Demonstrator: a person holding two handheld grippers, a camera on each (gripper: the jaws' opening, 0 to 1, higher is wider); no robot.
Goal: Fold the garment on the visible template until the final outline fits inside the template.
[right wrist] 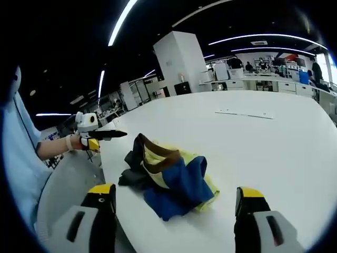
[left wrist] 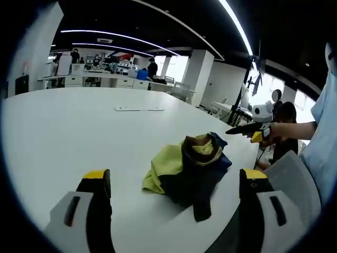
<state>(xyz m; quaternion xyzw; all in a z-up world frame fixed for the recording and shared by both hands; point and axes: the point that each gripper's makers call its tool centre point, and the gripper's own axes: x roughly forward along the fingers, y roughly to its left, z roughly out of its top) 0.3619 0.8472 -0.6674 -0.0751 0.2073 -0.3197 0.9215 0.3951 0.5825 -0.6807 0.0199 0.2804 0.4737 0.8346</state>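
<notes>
A crumpled garment (left wrist: 185, 167) in yellow, navy and brown lies in a heap on the white table (left wrist: 79, 126), close to the table's near edge. My left gripper (left wrist: 176, 175) is open, its two yellow-tipped jaws spread wide on either side of the heap and short of it. In the right gripper view the same garment (right wrist: 168, 176) lies just ahead of my right gripper (right wrist: 176, 191), which is also open and holds nothing. Each gripper appears side-on in the other's view, raised above the table edge: the right gripper (left wrist: 246, 129) and the left gripper (right wrist: 108, 135).
A flat white strip (left wrist: 139, 109) lies farther out on the table, also seen as the strip (right wrist: 245, 113). A person's light-blue sleeve (left wrist: 322, 142) and a grey surface (left wrist: 292, 176) sit beside the table edge. Desks, pillars and people stand far behind.
</notes>
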